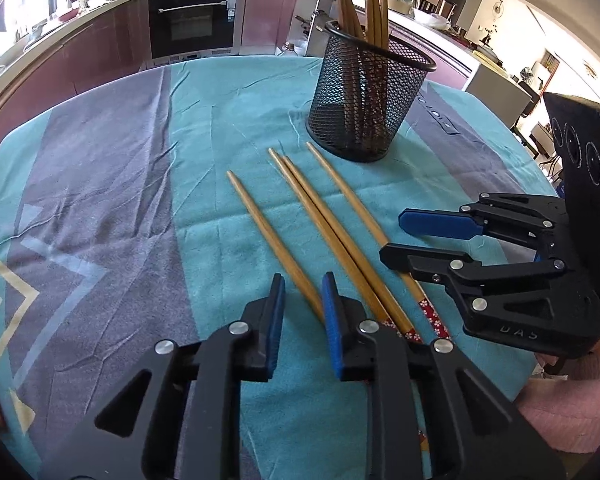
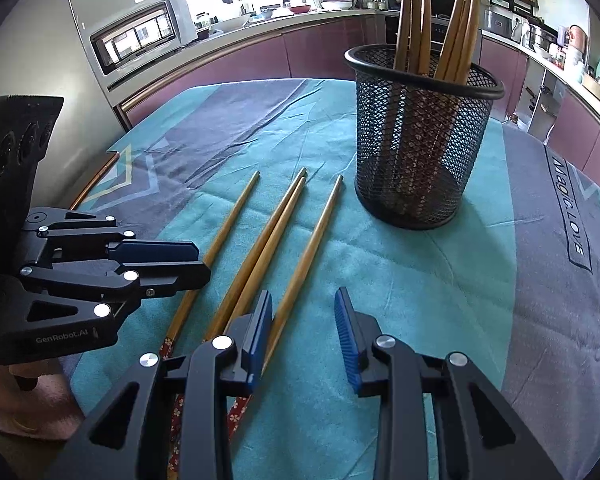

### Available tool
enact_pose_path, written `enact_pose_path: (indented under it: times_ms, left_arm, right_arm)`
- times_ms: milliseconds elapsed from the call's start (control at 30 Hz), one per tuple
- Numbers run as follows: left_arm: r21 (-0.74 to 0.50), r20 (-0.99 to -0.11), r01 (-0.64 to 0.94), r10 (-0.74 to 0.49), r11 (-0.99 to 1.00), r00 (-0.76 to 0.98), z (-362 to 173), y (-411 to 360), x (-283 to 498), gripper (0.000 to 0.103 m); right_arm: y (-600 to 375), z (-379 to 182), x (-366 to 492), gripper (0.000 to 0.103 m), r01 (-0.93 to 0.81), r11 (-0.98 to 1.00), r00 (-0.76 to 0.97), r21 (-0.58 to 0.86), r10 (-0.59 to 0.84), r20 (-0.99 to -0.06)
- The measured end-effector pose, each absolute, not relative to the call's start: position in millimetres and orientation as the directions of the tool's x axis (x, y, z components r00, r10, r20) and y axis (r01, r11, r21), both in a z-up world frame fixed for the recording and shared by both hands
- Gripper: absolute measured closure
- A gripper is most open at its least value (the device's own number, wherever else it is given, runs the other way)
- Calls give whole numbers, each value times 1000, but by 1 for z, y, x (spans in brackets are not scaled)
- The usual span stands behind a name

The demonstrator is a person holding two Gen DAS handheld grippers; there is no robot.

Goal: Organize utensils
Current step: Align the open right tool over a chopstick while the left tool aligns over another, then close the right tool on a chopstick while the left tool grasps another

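Observation:
Several wooden chopsticks (image 1: pixel 340 236) (image 2: pixel 260 248) lie side by side on the teal and grey tablecloth (image 1: pixel 100 200), tips toward a black mesh holder (image 1: pixel 364 96) (image 2: pixel 420 140) with several chopsticks standing in it. My left gripper (image 1: pixel 304 296) (image 2: pixel 204 262) is low over the leftmost chopstick (image 1: pixel 268 232); the stick runs between its blue pads, which stand apart from it. My right gripper (image 2: pixel 304 304) (image 1: pixel 392 236) straddles the rightmost chopstick (image 2: pixel 316 236), which lies close to its left pad (image 2: pixel 260 324), with a wide gap to the other. The sticks' patterned red ends are partly hidden under the grippers.
The holder stands just beyond the chopstick tips. The cloth's rounded table edge (image 1: pixel 4 148) curves off left and far. Kitchen cabinets and an oven (image 1: pixel 192 20) lie behind. A pink sleeve (image 1: pixel 560 412) shows under the right gripper.

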State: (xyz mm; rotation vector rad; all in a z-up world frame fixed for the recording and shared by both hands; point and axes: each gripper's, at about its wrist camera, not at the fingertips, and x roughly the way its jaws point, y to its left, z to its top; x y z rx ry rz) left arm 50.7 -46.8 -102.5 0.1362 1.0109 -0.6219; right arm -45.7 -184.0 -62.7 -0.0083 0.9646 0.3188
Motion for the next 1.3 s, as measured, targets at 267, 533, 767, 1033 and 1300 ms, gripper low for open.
enact_pose_path:
  times_ms: [267,533,767,1033,1300]
  left_arm:
    - [-145,-825,544,-404,826,395,-102,-44,61,90]
    - [-101,-835,521,-357,848,420,-100,-36,63,78]
    - [-71,-840,506,-325,859,434,-101,-42,78,78]
    - [-81,-833,465,-316,882,455,-102,-45,76,96]
    - [-155,-800,470,-390,869,457,-85,-33,68,96]
  right_arm:
    - [-172,-64,-32,75,-291,953,532,85,235,-814]
    - [-176,-64,-28,92,-295,951,514,96,243,-823]
    - [-177,-64,-21,92,-295,950,504,107,249,-827]
    - [-185,-58,-24,98,-287,943,511,168,299,-806]
    - [-195,-34,-37,98,-313,923,553,226,370,-746]
